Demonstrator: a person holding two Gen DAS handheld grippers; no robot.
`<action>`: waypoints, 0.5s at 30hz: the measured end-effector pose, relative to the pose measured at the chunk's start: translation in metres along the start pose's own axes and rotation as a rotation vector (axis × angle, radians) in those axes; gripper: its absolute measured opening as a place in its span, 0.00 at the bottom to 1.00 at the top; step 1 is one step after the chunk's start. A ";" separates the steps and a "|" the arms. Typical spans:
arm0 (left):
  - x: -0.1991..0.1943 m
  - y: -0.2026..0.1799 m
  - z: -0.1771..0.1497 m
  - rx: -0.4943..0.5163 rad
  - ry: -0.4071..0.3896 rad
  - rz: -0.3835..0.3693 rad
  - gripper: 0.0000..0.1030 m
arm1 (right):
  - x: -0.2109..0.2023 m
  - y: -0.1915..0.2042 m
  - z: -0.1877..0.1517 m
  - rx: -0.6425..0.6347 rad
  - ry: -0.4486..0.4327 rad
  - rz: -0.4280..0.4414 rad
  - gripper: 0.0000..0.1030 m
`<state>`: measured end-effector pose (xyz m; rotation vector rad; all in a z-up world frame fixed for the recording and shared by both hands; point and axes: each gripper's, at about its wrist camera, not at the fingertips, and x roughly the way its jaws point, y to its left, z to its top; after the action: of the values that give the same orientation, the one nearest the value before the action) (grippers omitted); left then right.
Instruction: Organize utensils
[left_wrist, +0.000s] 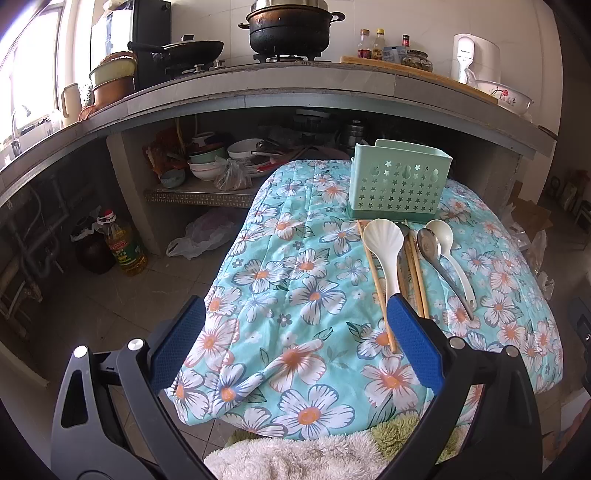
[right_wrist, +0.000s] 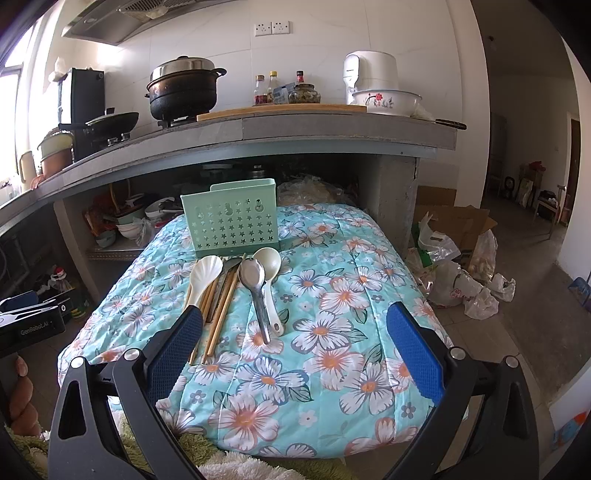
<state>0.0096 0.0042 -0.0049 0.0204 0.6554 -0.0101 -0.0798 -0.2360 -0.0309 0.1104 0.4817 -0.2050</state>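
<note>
Here, utensils (right_wrist: 236, 291) crowd the holder (right_wrist: 232, 229); quilt (right_wrist: 332, 314) rightward lies bare.

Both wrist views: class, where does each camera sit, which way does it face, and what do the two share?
Left wrist: on the left gripper, open, facing the kitchen counter; utensils lie right of centre.
Right wrist: on the right gripper, open, facing the same way; utensils lie left, fingers at the left edge.
Shared: green holder, shell spoon, metal spoon, floral cloth.
</note>
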 end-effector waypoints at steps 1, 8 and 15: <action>0.000 0.001 0.000 0.000 0.001 -0.001 0.92 | 0.000 -0.001 0.000 0.000 0.001 0.000 0.94; 0.000 0.001 0.000 -0.001 0.002 -0.001 0.92 | 0.000 -0.001 0.000 0.001 0.002 0.001 0.94; 0.002 0.000 -0.004 -0.002 0.006 -0.001 0.92 | 0.001 0.003 -0.004 0.001 0.005 0.005 0.94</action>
<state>0.0090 0.0040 -0.0088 0.0177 0.6609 -0.0105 -0.0805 -0.2329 -0.0346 0.1129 0.4861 -0.2005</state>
